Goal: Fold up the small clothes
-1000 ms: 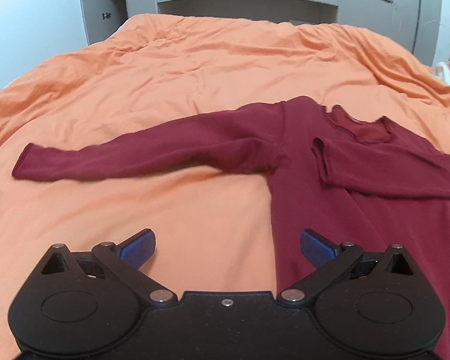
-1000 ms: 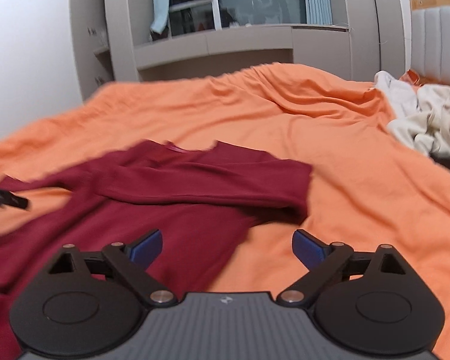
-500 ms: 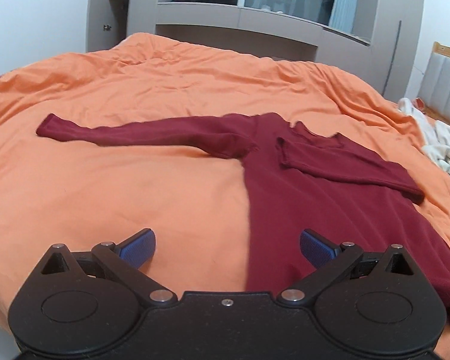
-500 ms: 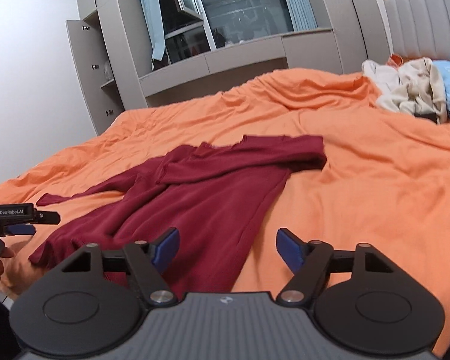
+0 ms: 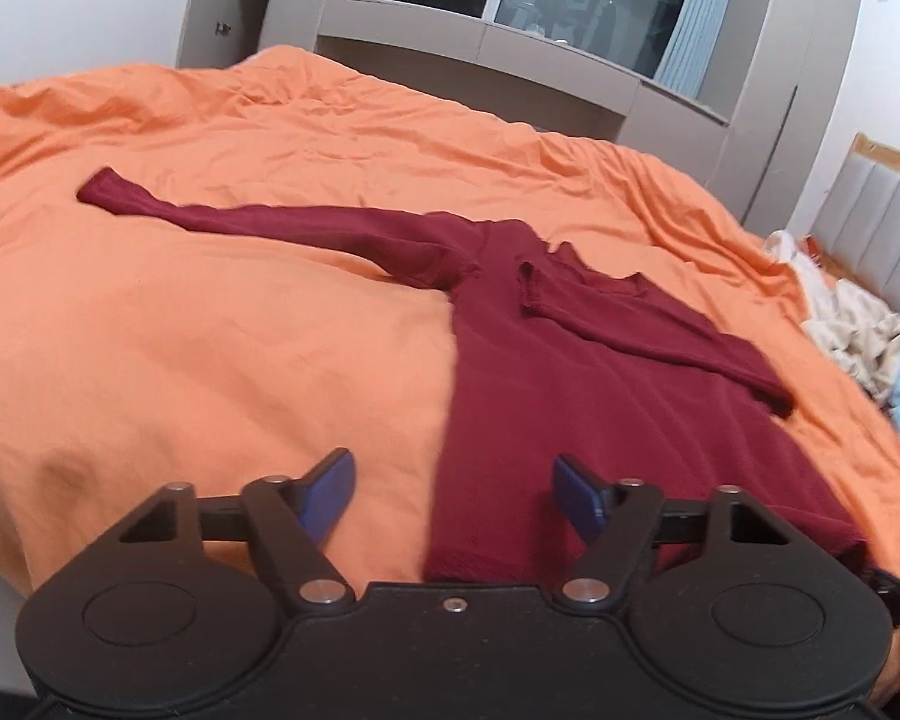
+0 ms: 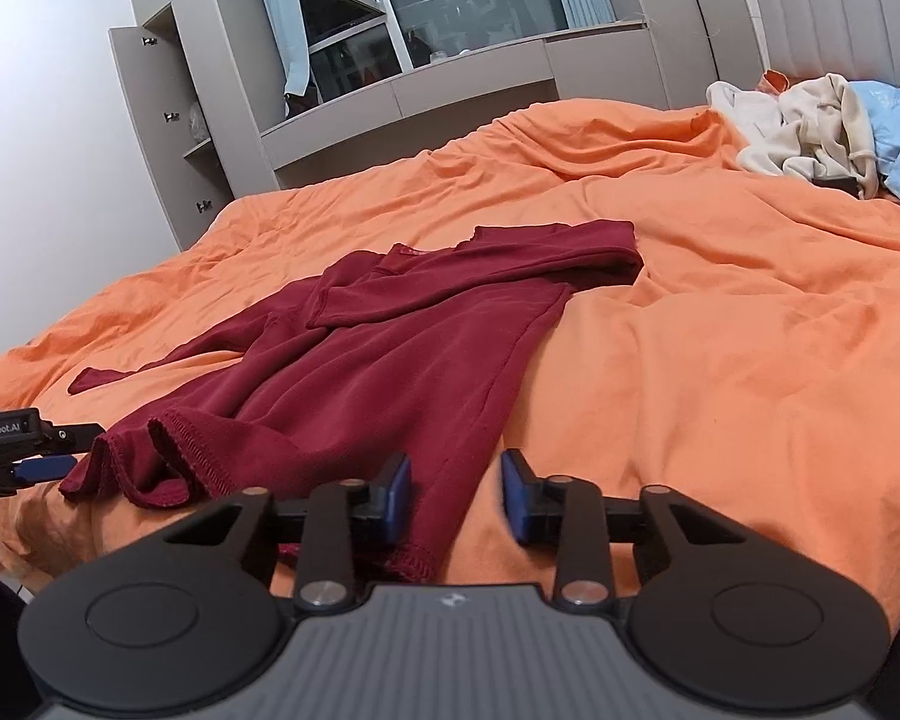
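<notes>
A dark red long-sleeved shirt (image 5: pixel 600 396) lies on the orange bedspread (image 5: pixel 210 360). One sleeve stretches out to the left; the other is folded across the chest. My left gripper (image 5: pixel 453 489) is open above the shirt's lower left hem corner. My right gripper (image 6: pixel 455 495) is partly closed, jaws still apart, empty, over the shirt's lower right hem corner (image 6: pixel 414 564). The shirt (image 6: pixel 390 360) shows rumpled at the hem in the right wrist view, where the left gripper (image 6: pixel 30 450) sits at the far left edge.
A heap of cream and light blue clothes (image 6: pixel 822 138) lies at the bed's far right, also in the left wrist view (image 5: pixel 858 342). Grey cabinets and a window (image 6: pixel 450 30) stand behind the bed. A padded headboard (image 6: pixel 840 18) is at right.
Both grippers have pulled back to the shirt's hem at the near bed edge. The right gripper's jaws have narrowed. The shirt has not moved.
</notes>
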Available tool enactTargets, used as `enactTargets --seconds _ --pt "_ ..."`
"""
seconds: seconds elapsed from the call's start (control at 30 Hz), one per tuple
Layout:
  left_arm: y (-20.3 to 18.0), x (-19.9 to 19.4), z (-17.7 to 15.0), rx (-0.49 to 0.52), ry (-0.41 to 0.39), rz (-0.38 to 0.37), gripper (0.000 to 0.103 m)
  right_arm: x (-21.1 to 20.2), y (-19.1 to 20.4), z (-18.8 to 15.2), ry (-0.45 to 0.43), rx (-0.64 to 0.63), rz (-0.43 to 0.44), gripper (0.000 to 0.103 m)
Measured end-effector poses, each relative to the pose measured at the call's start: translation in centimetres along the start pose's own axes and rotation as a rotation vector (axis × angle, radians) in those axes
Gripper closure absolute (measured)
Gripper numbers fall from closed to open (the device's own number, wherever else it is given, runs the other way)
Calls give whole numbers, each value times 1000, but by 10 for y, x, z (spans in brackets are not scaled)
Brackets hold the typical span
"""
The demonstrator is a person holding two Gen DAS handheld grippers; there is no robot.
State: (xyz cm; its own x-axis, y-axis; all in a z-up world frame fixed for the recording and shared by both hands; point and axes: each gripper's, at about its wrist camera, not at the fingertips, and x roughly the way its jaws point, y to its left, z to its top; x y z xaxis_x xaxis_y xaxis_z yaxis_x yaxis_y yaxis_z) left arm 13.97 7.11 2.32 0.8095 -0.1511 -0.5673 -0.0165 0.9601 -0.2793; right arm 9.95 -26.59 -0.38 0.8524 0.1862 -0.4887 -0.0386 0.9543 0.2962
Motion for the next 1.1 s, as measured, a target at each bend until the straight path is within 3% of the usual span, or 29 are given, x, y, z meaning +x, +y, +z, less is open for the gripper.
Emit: enactTargets --seconds 0.1,0.13,0.2,0.27,0.5,0.63,0.83,0.93,1.1 --pt "-6 2 -2 -3 30 -31 52 0 -1 0 -2 -14 -8 86" --pt "-7 5 -2 -10 43 -29 64 -1 -2 2 -9 -19 -9 91" --pt "-7 7 -1 -33 54 -29 74 -5 -3 5 -28 -28 -2 94" --pt "-6 6 2 -51 41 -20 97 -10 -6 9 -46 -37 0 95" --pt "-2 -22 14 -53 -59 16 98 -33 -12 26 -125 -57 -18 98" --pt "4 -37 17 -39 -72 35 98 -45 -20 42 -155 -50 -12 98" --pt "11 -60 16 -53 -63 0 98 -72 -28 59 -227 -60 -44 98" --pt "4 -67 12 -14 -50 -2 98 -75 -31 60 -207 -84 -72 98" --pt "4 -56 2 13 6 5 96 -58 -45 43 -97 -74 -87 98"
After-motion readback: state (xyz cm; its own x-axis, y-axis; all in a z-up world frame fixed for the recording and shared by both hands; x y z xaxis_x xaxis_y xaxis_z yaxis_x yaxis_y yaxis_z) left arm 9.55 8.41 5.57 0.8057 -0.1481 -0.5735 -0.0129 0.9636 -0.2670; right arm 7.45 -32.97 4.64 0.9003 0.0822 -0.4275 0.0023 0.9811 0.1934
